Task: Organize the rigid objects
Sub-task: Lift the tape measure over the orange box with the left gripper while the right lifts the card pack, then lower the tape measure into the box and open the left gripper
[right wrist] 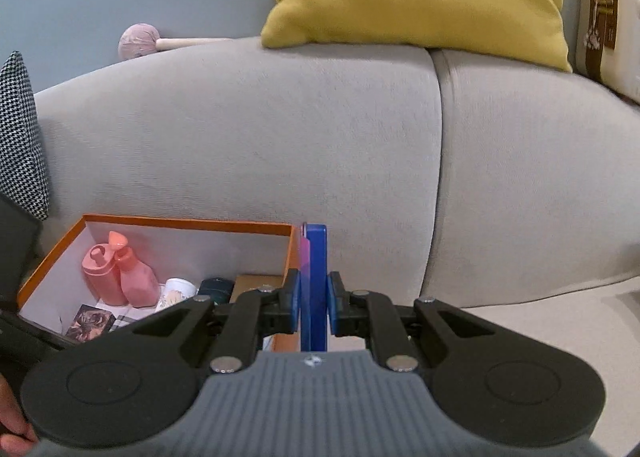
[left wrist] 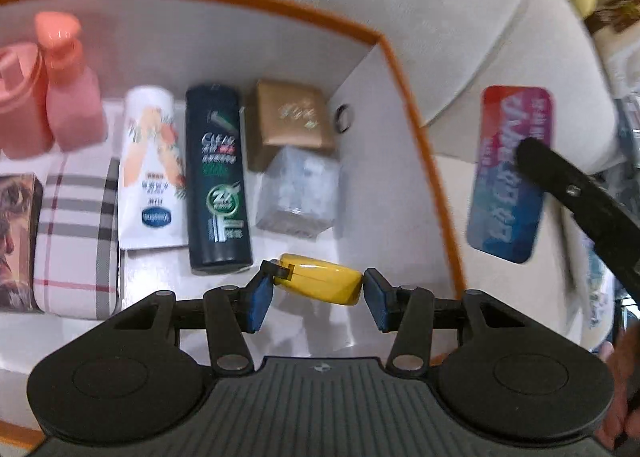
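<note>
The dark green bottle (left wrist: 218, 181) read "CLEAR" and "2x"; the white tube (left wrist: 150, 169) beside it carried a Vaseline logo. Both lay in the orange-rimmed box (left wrist: 416, 105). The left gripper (left wrist: 318, 293) reached into the box, jaws clamped on the yellow case (left wrist: 322, 277). The right gripper (right wrist: 314, 307) held the blue-and-pink tin (left wrist: 510, 173) on edge, just outside the box's right wall. Its lettering was illegible.

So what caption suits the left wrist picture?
Left gripper holds a yellow case over the orange-rimmed box of toiletries.
</note>
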A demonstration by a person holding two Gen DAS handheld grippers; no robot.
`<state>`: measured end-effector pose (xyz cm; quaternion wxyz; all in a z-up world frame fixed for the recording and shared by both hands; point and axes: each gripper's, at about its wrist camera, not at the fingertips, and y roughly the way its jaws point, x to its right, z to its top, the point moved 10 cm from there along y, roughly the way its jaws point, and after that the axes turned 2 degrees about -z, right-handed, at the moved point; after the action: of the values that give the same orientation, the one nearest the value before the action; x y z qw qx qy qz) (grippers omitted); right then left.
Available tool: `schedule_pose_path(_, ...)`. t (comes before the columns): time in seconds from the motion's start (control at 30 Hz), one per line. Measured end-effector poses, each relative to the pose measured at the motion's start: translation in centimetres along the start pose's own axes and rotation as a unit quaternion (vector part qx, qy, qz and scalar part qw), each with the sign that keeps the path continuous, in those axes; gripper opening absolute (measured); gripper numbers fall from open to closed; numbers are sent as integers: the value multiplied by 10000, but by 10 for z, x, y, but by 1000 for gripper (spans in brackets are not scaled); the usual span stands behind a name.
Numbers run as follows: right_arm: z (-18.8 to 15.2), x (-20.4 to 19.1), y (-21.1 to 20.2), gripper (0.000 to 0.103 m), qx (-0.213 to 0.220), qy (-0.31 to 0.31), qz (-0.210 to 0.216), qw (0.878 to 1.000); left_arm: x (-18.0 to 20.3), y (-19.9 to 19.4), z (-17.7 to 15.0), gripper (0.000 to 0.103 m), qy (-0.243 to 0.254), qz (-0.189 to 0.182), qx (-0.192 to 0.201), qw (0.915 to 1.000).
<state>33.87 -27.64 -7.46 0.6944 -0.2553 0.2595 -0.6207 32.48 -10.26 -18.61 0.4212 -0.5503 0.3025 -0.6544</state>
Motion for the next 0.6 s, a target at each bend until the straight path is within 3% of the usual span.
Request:
schedule_pose_path(0.2, -4, -4, 8, 13, -77, -47, 121, 9999, -2, 13, 3, 57, -196, 88, -46, 9998)
schedule_pose_path(0.33, -6, -6, 8, 13, -106, -84, 143, 9998, 2, 12, 5, 57, 36, 275, 131, 9995)
schedule_pose_path(0.4, -7, -7, 6, 13, -119, -97, 149, 9998, 1, 17, 1, 57, 18, 376, -60, 9993)
schedule_pose_path(0.5, -9, -6, 3, 13, -135, -92, 143, 9998, 1, 24, -6, 61, -34, 198, -537, 9984)
schedule_pose_path(0.6, -11, -7, -2, 13, -149, -130, 153, 9997, -3, 16, -2, 68, -117, 136, -554, 9983)
